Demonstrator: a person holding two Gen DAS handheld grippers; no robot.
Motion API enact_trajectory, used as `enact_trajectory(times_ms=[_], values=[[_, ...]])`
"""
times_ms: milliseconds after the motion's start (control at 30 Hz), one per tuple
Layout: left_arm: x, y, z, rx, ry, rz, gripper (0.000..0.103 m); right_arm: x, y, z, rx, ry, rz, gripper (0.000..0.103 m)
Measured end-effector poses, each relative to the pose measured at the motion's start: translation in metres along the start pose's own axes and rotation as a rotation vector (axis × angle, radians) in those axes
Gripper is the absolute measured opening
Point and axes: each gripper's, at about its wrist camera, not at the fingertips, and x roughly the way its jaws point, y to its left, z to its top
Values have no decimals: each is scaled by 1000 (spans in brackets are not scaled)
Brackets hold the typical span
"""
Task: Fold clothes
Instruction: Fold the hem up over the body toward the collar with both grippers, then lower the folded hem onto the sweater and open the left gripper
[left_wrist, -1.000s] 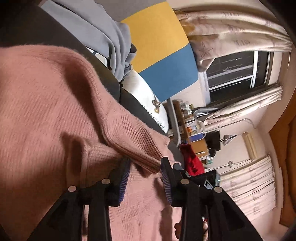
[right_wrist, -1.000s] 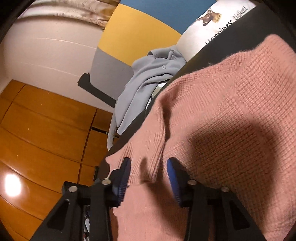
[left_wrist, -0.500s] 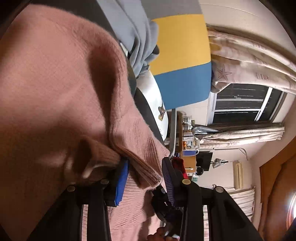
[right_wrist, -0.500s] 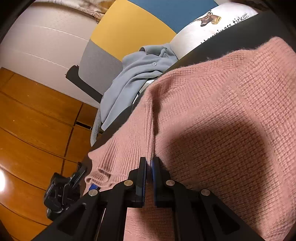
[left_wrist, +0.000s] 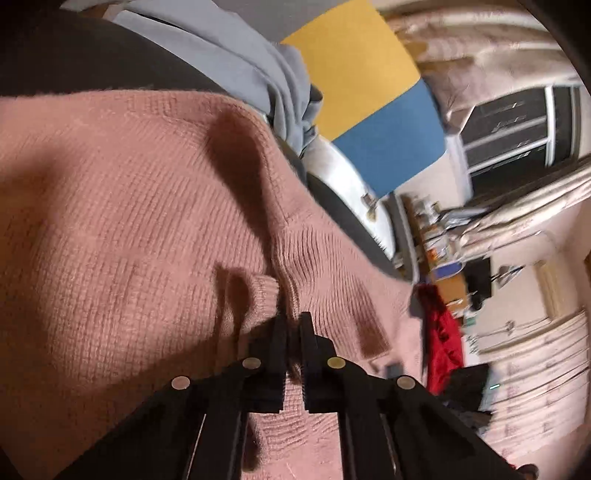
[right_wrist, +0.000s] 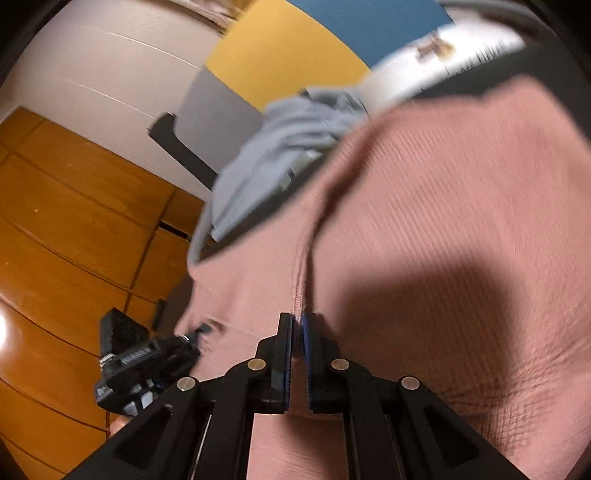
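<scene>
My left gripper (left_wrist: 293, 319) and right gripper (right_wrist: 297, 320) each clench a ridge of the pink sweater (left_wrist: 122, 206); a grey shirt (right_wrist: 280, 147) lies above it in the frame.

Two garments lie on the dark surface: one pink knit sweater (left_wrist: 122, 221) and one grey-blue shirt (left_wrist: 236, 62) bunched behind it. One red cloth (left_wrist: 441, 347) hangs farther off in the room. Two black grippers are in view, the left gripper (left_wrist: 292, 321) and the right gripper (right_wrist: 296, 323), each pinching one fold of the sweater. One window (left_wrist: 517, 129) shows, dark.
</scene>
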Motion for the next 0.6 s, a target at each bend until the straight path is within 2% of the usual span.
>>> enact_trajectory(times_ms=[33,67,133,200,267,333,400,500,600], values=[[-4,-4,0,16,-20,0,8,-1,-4,0,12,-8,27,6],[-8,-7,1,32,-40,0,13,-4,-6,1,24,-15,48,7],[-17,-15,1,63,-80,0,18,-14,-5,7,11,-42,52,10],[-25,-22,2,95,-120,0,21,-26,0,18,-34,-90,29,11],[-27,-33,4,134,-141,-2,27,-33,6,31,-99,-137,-53,11],[-13,-52,9,192,-118,-10,28,-32,12,43,-179,-154,-155,11],[9,-67,7,246,-65,-17,28,-21,17,56,-265,-133,-243,11],[44,-82,-2,324,34,-8,28,2,24,64,-393,-86,-344,11],[63,-81,-20,405,84,28,26,19,25,70,-495,-56,-411,11]])
